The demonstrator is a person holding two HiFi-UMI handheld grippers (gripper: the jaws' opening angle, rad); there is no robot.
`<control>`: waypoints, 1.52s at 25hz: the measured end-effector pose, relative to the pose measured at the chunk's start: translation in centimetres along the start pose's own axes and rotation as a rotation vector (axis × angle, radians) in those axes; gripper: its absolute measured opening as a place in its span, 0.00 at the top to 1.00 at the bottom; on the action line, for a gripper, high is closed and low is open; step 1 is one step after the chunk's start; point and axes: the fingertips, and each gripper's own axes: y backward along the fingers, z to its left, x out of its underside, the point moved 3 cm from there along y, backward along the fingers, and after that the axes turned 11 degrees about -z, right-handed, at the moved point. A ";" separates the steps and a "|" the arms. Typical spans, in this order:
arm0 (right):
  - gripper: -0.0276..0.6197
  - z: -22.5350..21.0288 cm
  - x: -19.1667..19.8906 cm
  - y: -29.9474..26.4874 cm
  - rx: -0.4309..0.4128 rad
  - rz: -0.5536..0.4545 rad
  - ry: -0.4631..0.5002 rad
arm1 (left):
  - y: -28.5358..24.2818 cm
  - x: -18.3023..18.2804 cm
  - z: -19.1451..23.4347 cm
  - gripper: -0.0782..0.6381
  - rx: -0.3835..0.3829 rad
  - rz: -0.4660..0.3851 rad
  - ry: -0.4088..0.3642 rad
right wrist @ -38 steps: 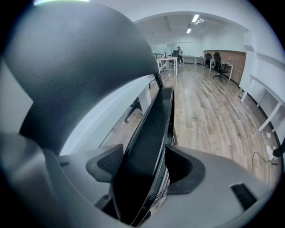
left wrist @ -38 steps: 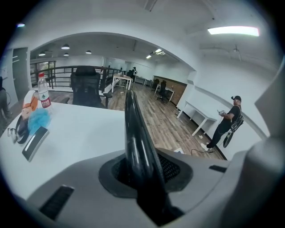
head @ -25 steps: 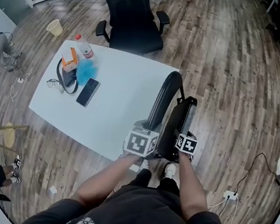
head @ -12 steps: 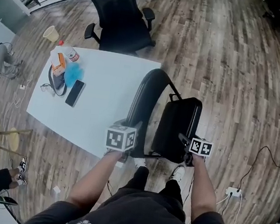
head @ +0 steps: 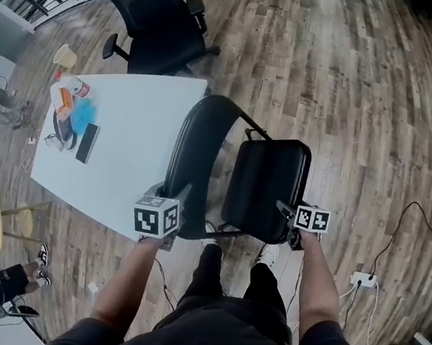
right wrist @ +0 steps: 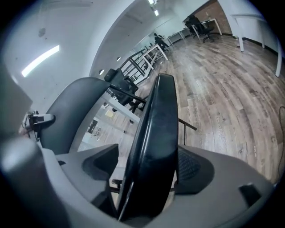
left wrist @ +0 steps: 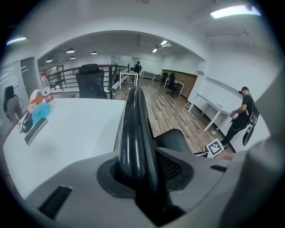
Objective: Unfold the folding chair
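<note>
Fingers [left wrist: 179,167] of left gripper [left wrist: 143,173], just opening, hold folding chair [head: 266,184], seat stretching away.

Your folding chair [head: 246,180] is black and stands partly opened on the wooden floor [head: 353,91], just beside the white table [head: 119,131]. Its glossy, curved back hoop [head: 183,155] arches along the table's near edge. The padded seat [head: 267,189], a rounded rectangle, is angled out from the hoop, its top facing you, with a gap between them.
</note>
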 end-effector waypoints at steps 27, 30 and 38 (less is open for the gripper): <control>0.39 -27.2 6.8 -1.2 -0.021 0.052 -0.204 | -10.3 8.7 -5.4 0.70 0.049 0.022 0.035; 0.38 -29.1 7.4 -1.5 -0.041 0.058 -0.218 | -11.3 9.5 -5.7 0.70 0.057 0.020 0.044; 0.33 -32.4 8.9 -2.0 -0.070 0.048 -0.235 | -12.9 10.6 -7.3 0.70 0.073 0.015 0.062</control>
